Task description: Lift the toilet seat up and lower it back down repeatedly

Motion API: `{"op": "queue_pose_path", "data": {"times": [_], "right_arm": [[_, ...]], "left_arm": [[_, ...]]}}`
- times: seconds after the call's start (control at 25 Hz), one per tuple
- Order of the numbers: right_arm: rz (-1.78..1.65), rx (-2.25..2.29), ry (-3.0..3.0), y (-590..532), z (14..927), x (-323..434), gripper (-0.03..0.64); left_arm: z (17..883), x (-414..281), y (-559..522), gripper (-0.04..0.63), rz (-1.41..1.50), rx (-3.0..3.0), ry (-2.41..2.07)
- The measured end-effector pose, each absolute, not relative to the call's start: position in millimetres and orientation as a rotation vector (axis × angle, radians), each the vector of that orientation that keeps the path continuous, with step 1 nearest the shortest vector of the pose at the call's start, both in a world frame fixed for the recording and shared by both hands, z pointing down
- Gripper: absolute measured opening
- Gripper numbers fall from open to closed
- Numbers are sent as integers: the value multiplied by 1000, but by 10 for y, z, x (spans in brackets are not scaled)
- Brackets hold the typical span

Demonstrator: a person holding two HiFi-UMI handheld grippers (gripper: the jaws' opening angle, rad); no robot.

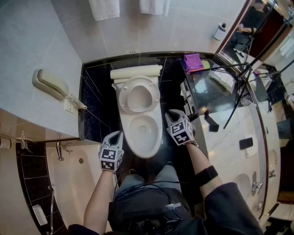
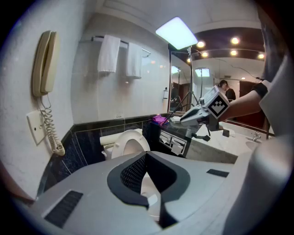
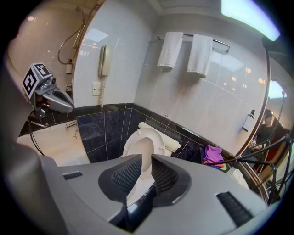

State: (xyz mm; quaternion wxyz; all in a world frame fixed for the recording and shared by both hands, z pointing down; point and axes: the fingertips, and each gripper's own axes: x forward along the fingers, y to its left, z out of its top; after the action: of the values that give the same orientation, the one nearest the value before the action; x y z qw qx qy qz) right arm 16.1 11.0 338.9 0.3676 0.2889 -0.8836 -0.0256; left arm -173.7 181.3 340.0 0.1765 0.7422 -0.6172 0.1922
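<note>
Seat (image 1: 138,94) stands raised at the far end of the bowl (image 1: 143,137); right gripper (image 1: 171,113) is nearer, just right of it. Its jaws are slightly spread; left gripper (image 1: 118,134) jaws pressed together; both empty.

I face a cream-white toilet seat (image 1: 138,94), black veined wall tiles (image 1: 95,103), white towels (image 1: 104,8), a purple cloth (image 1: 193,62) and a pale marbled worktop (image 1: 229,137).
</note>
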Motion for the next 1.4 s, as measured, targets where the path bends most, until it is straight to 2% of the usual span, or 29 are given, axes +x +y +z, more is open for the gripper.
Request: {"op": "queue_pose_path", "data": {"times": [0.16, 0.36, 0.92, 1.0, 1.2, 1.28, 1.4], "right_arm": [[-188, 707, -2242, -342, 3403, -203, 157], [-347, 600, -2217, -982, 3591, -636, 202], [-454, 376, -2212, -2266, 4832, -1457, 197], [-469, 338, -2213, -2311, 4964, -1552, 172], [-523, 328, -2219, -2497, 5116, -1782, 164], [-547, 326, -2210, -2535, 5141, -1843, 111], [-573, 338, -2206, -2532, 5142, -1855, 109]], "left_arm": [[3411, -1762, 1603, 0, 569, 2113, -1727], [3530, -1791, 1228, 0, 546, 2062, -1781], [4514, -1444, 585, 0, 544, 1800, -1844], [4600, -1441, 534, 0, 547, 1783, -1848], [4774, -1527, 412, 0, 535, 1738, -1866], [4827, -1550, 386, 0, 530, 1721, -1870], [4890, -1546, 378, 0, 522, 1705, -1861]]}}
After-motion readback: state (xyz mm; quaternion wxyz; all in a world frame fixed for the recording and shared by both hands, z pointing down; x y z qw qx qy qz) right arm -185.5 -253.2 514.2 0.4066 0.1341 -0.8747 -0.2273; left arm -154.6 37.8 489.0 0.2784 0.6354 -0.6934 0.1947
